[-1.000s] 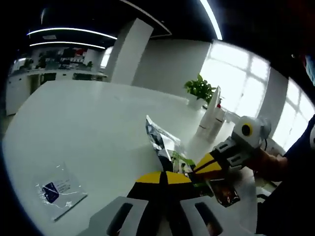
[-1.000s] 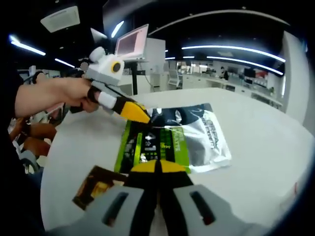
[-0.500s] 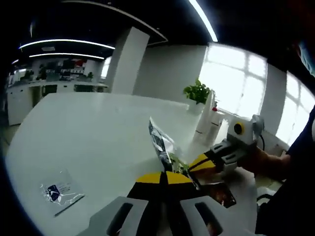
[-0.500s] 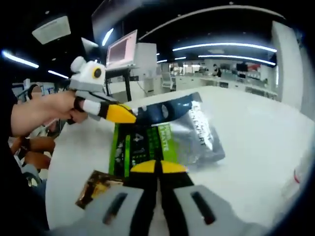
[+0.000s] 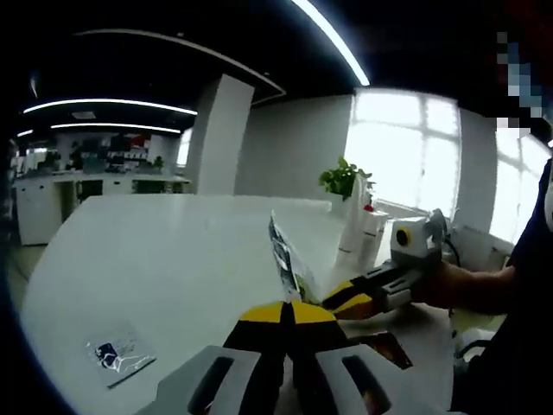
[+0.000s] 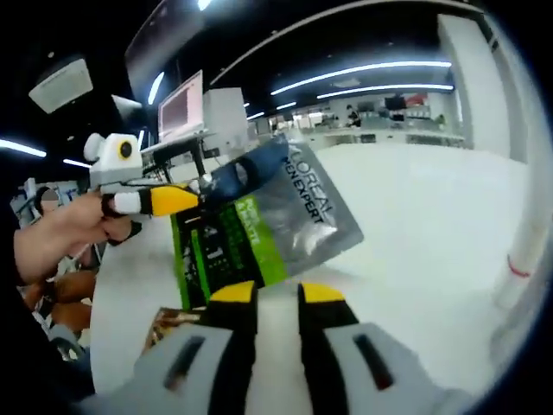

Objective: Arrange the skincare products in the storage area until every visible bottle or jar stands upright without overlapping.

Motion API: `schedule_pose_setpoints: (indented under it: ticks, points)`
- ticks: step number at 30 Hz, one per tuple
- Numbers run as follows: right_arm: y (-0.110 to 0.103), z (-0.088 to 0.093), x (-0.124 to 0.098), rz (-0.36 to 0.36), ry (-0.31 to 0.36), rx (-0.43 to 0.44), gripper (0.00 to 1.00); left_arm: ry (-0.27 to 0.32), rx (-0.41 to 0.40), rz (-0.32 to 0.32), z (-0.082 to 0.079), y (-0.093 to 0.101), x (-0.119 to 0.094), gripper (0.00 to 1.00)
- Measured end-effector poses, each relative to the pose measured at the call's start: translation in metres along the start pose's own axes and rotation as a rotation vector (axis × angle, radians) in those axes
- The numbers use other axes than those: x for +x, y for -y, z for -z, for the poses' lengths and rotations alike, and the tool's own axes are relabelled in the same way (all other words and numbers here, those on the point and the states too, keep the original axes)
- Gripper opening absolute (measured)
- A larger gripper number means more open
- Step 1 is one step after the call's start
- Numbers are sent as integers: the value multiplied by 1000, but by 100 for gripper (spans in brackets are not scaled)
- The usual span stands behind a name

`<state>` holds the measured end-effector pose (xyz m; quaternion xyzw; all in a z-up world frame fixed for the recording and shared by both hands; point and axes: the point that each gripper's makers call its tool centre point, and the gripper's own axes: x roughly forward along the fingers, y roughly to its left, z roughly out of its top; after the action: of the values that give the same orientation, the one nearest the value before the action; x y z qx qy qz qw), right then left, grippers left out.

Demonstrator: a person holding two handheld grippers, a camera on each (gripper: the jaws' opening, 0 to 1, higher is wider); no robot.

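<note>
A silver and green L'Oreal pouch (image 6: 259, 225) hangs tilted above the white table (image 6: 415, 225). My left gripper (image 6: 177, 201), held by a hand, is shut on its upper left corner. In the left gripper view the pouch (image 5: 288, 259) stands edge-on, rising from my left gripper (image 5: 288, 313). My right gripper (image 6: 276, 294) is open just below the pouch's lower edge, nothing between its fingers; it enters the left gripper view (image 5: 341, 303) from the right. A brown sachet (image 6: 168, 324) lies flat under the pouch.
A small clear sachet (image 5: 121, 356) lies at the table's near left. White bottles (image 5: 359, 238) and a potted plant (image 5: 341, 177) stand at the far side. A white bottle (image 6: 518, 259) stands at the right. A screen on a stand (image 6: 186, 108) rises behind the left hand.
The left gripper has raised the pouch off the table and tilted it up. The right gripper, shut at the pouch's lower edge before, has opened and let go.
</note>
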<state>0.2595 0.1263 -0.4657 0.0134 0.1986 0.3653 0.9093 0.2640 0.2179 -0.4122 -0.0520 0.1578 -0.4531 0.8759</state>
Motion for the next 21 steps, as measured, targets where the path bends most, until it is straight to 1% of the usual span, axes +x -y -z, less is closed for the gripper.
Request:
schedule_pose_setpoints:
  ticks: [2, 5, 10, 12, 14, 17, 18, 20, 21]
  points:
    - [-3, -3, 1, -20, 15, 25, 17, -2, 2, -4, 1, 0, 0, 0]
    - [-2, -1, 3, -28, 5, 49, 18, -4, -11, 1, 3, 1, 0, 0]
    - [-3, -3, 2, -69, 13, 130, 20, -7, -8, 2, 4, 0, 0, 0]
    - [-6, -4, 1, -86, 27, 176, 21, 1, -35, 12, 2, 1, 1, 0]
    - [-3, -5, -2, -96, 34, 193, 21, 2, -37, 11, 2, 1, 1, 0]
    - [-6, -9, -2, -119, 60, 230, 22, 9, -59, 10, 2, 0, -1, 0]
    - [-7, -10, -3, -125, 64, 239, 22, 9, -63, 10, 2, -1, -1, 0]
    - [-11, -10, -3, -127, 65, 215, 16, 2, -57, 5, 4, -2, -2, 0]
    - [-13, -11, -3, -132, 71, 218, 14, -3, -56, 4, 5, -3, -2, 0]
